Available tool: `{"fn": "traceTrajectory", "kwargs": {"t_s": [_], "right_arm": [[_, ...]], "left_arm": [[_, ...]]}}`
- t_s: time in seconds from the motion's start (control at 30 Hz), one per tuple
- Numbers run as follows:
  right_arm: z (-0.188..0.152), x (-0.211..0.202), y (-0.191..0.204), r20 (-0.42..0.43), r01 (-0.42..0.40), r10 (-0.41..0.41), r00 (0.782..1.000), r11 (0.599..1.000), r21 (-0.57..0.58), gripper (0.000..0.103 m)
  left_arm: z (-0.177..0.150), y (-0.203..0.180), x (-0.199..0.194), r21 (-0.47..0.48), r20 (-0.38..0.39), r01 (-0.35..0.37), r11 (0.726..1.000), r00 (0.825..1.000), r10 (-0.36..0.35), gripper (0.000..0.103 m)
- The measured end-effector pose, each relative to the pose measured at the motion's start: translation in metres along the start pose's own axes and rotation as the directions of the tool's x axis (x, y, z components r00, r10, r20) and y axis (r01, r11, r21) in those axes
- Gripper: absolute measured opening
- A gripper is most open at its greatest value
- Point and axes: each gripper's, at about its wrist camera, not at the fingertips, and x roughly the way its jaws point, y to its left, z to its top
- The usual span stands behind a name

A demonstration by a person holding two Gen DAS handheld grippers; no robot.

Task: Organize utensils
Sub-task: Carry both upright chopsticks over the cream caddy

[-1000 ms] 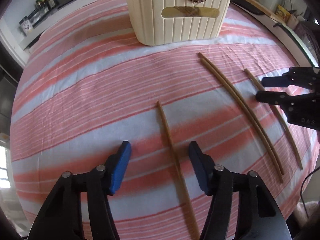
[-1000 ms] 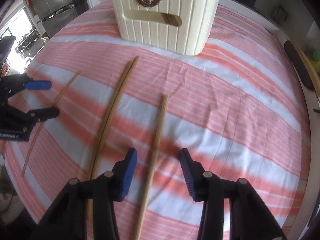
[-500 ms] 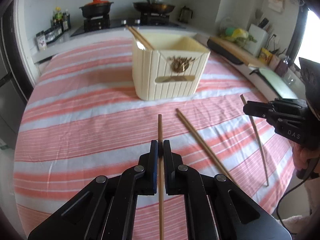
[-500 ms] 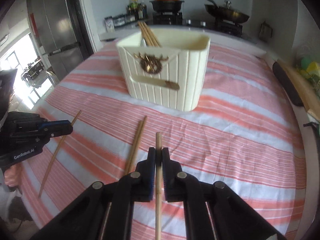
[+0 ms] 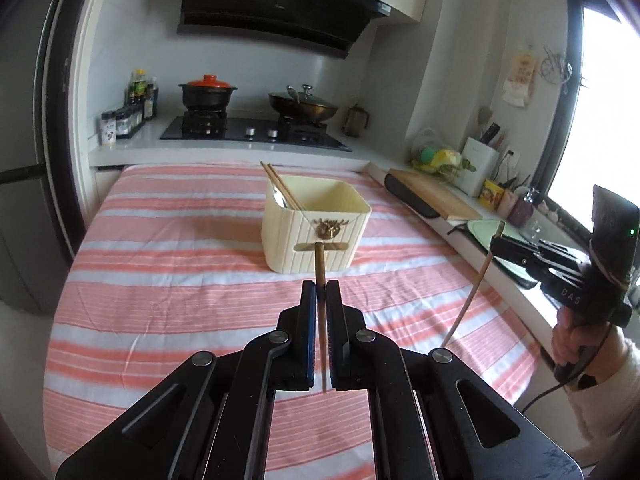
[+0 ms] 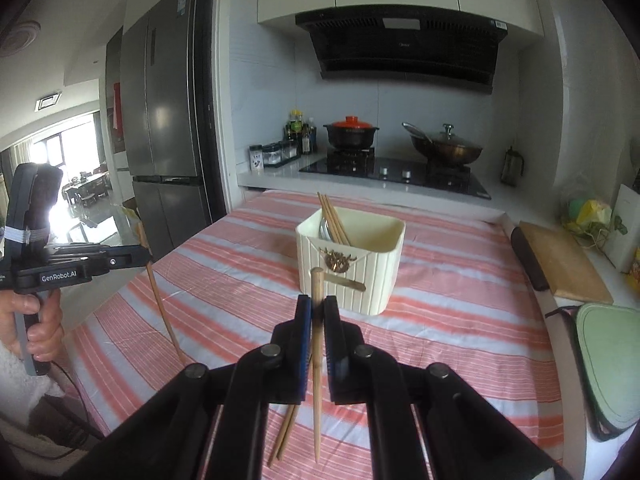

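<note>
Two grippers clamp chopsticks | left gripper [image 5: 320, 300] "GenRobot.AI" | right gripper [image 6: 316, 312] "DAS"

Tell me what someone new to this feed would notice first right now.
Each gripper is clamped on one wooden chopstick held above the striped tablecloth: the left gripper on the left chopstick, the right gripper on the right chopstick. Straight ahead stands the cream utensil holder, with chopsticks already leaning inside. A loose pair of chopsticks lies on the cloth under the right gripper.

"genrobot.ai" on the left gripper [image 6: 146, 258]; "das" on the right gripper [image 5: 496, 242]
</note>
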Motion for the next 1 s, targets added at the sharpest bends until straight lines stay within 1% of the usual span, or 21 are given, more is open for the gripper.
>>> {"fn": "traceTrajectory", "kwargs": {"t_s": [0.17, 0.3, 0.4, 0.53, 0.63, 0.73, 0.83, 0.9, 0.97, 1.0], "right_arm": [[0.011, -0.006, -0.002, 0.038, 0.007, -0.007, 0.999, 1.0, 0.021, 0.006], [0.022, 0.0, -0.009, 0.067, 0.02, -0.022, 0.998, 0.999, 0.034, 0.006], [0.031, 0.006, -0.019, 0.076, 0.025, -0.029, 0.997, 0.998, 0.049, 0.006], [0.049, 0.017, -0.03, 0.089, 0.041, -0.044, 0.995, 0.999, 0.031, 0.006], [0.065, 0.029, -0.04, 0.095, 0.057, -0.06, 0.994, 0.998, 0.04, 0.006], [0.094, 0.035, -0.05, 0.144, 0.073, -0.078, 0.986, 0.996, 0.042, 0.006], [0.13, 0.037, -0.057, 0.228, 0.085, -0.089, 0.97, 0.996, 0.029, 0.006], [0.152, 0.046, -0.063, 0.269, 0.082, -0.088, 0.959, 0.996, 0.033, 0.006], [0.169, 0.059, -0.068, 0.299, 0.067, -0.078, 0.951, 0.997, 0.045, 0.006], [0.174, 0.068, -0.07, 0.314, 0.066, -0.077, 0.946, 0.997, 0.045, 0.006]], "left_arm": [[0.007, 0.005, -0.004, -0.019, 0.035, 0.0, 1.0, 0.999, 0.0, 0.003], [0.016, 0.007, -0.004, -0.013, 0.048, -0.001, 1.0, 0.999, 0.001, 0.003], [0.03, 0.01, -0.007, -0.008, 0.07, -0.001, 1.0, 0.998, 0.002, 0.003], [0.064, 0.015, -0.011, -0.004, 0.118, 0.009, 1.0, 0.993, -0.009, 0.003], [0.099, 0.019, -0.009, 0.004, 0.176, -0.006, 1.0, 0.984, 0.005, 0.003], [0.134, 0.022, -0.005, 0.001, 0.252, -0.029, 1.0, 0.967, 0.027, 0.003], [0.166, 0.024, 0.005, -0.029, 0.33, -0.031, 0.999, 0.943, 0.039, 0.003], [0.183, 0.026, 0.021, -0.045, 0.359, -0.036, 0.998, 0.932, 0.049, 0.003], [0.193, 0.026, 0.046, -0.052, 0.353, -0.044, 0.998, 0.934, 0.059, 0.003], [0.195, 0.026, 0.058, -0.054, 0.336, -0.05, 0.997, 0.94, 0.065, 0.003]]}}
